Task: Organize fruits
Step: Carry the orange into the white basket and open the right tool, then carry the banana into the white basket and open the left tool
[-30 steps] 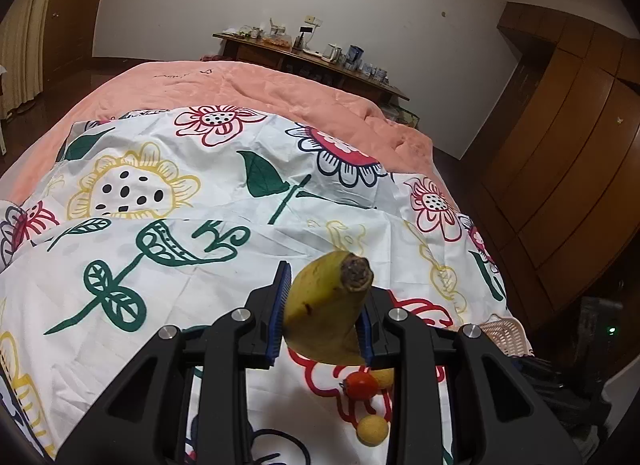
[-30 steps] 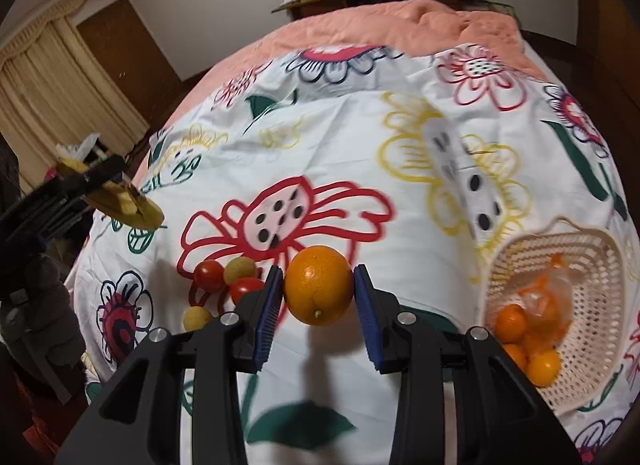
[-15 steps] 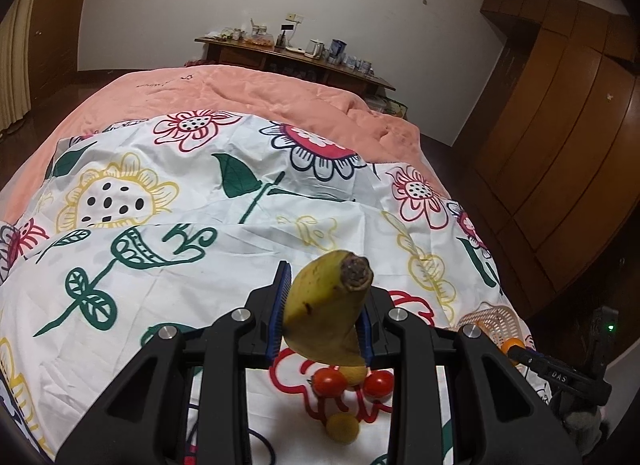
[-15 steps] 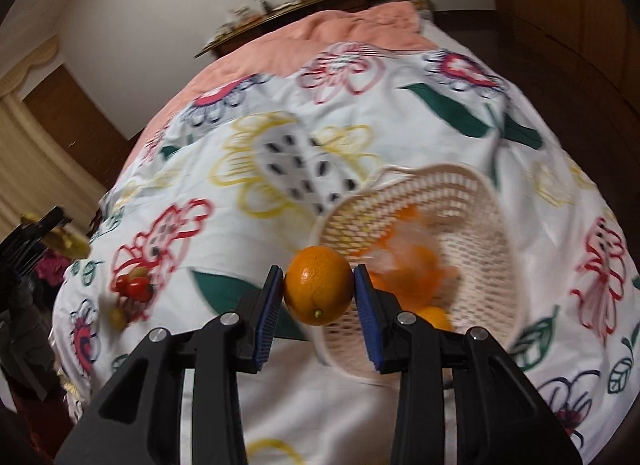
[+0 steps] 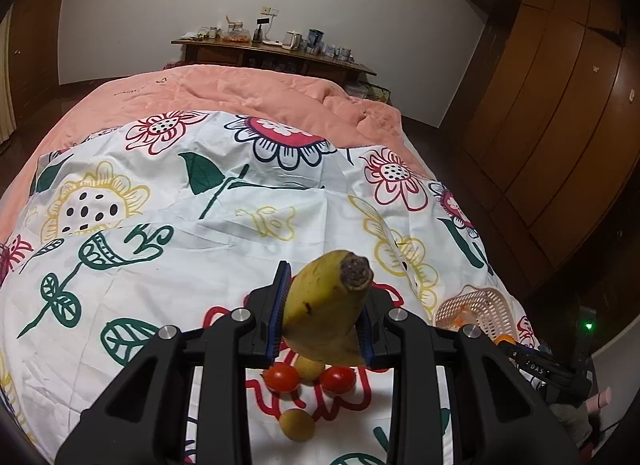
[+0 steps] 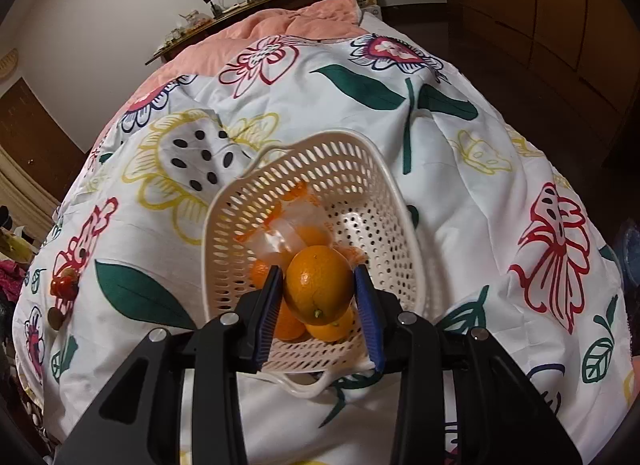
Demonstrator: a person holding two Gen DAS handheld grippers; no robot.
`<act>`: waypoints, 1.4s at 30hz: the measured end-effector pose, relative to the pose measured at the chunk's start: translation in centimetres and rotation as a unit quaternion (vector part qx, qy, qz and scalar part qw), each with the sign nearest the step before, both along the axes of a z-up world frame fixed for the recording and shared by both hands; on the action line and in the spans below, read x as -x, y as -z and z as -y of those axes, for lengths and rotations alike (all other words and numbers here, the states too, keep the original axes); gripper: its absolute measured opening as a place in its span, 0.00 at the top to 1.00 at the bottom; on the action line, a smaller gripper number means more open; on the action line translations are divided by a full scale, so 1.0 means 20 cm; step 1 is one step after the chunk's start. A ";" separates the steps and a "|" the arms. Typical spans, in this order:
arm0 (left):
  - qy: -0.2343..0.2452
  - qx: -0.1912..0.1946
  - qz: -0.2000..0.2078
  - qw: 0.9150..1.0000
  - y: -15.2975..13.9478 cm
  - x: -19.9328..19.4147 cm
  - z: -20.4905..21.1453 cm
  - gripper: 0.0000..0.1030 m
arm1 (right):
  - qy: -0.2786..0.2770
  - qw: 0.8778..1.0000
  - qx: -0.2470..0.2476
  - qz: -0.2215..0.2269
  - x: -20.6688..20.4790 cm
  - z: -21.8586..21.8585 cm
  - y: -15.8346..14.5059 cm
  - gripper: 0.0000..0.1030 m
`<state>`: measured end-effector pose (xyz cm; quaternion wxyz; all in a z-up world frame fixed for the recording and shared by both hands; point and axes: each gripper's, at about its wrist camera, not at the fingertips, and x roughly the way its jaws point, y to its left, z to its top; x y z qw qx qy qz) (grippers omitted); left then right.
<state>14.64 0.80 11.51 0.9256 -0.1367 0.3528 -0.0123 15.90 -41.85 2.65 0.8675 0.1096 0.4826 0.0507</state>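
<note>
Left fingers (image 5: 322, 317) clamp a curved banana (image 5: 324, 313); right fingers (image 6: 318, 305) clamp a glossy orange (image 6: 318, 289) above the perforated basket (image 6: 384, 193).

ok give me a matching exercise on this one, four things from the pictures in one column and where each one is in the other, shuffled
Things:
1. yellow banana with a dark tip
2. round orange fruit
3. two small red tomatoes
4. clear plastic bag of oranges

Places:
A. lying inside the white perforated plastic basket
B. clamped in the left claw
C. loose on the white floral bedsheet
D. clamped in the right claw, above the basket

Pairs: 1-B, 2-D, 3-C, 4-A
</note>
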 end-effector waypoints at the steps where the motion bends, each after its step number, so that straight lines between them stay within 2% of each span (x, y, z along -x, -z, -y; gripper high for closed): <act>1: 0.001 -0.001 -0.001 1.000 0.00 0.00 0.01 0.71 | 0.001 1.000 -0.002 0.000 0.00 0.01 0.00 0.63; 5: 0.010 -0.006 -0.003 1.000 0.00 -0.01 0.06 0.71 | 0.006 1.000 -0.012 0.008 0.02 0.04 -0.01 0.59; 14: 0.035 -0.016 -0.008 0.999 0.01 -0.04 0.22 0.71 | 0.004 0.999 -0.027 0.023 0.05 0.07 -0.04 0.58; 23: 0.080 -0.033 -0.017 0.996 0.03 -0.09 0.49 0.71 | 0.001 0.998 -0.044 0.037 0.10 0.10 -0.06 0.58; 32: 0.131 -0.064 -0.037 0.989 0.09 -0.17 0.80 0.71 | 0.008 0.996 -0.067 0.052 0.14 0.19 -0.08 0.58; 42: 0.178 -0.109 -0.069 0.976 0.23 -0.22 1.10 0.71 | 0.007 0.994 -0.090 0.062 0.17 0.24 -0.07 0.58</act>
